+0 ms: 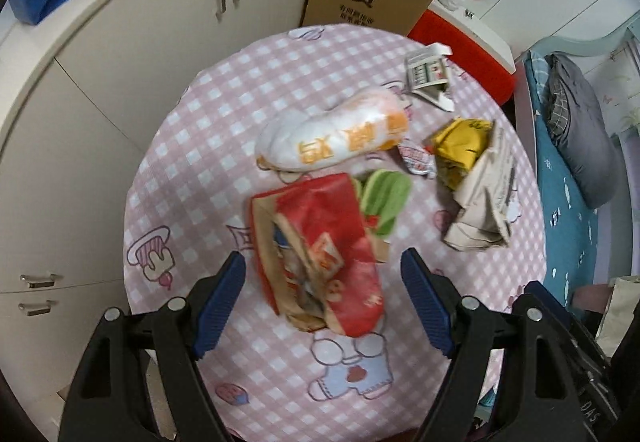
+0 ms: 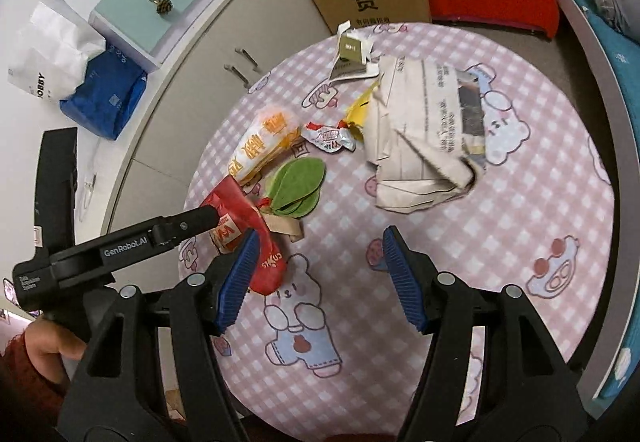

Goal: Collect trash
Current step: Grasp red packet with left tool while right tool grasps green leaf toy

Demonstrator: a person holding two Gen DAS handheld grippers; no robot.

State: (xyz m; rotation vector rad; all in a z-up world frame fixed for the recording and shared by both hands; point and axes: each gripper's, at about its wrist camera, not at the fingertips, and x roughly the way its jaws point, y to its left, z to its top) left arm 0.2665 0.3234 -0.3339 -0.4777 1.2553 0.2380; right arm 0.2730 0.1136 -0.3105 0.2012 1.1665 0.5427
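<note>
Your left tongs (image 1: 322, 296) stand wide open with the red paper bag (image 1: 320, 250) between the fingers, gripping nothing. The bag is crumpled and springy, so closing on a loose fold may let it slip, or the sweep may knock the green felt leaves (image 1: 384, 201) touching its far side. It lies near the tabletop's (image 1: 192, 169) near edge, toward the cabinet side. Your right tongs (image 2: 316, 276) also gape empty over bare cloth, the bag just beside the left finger.
</note>
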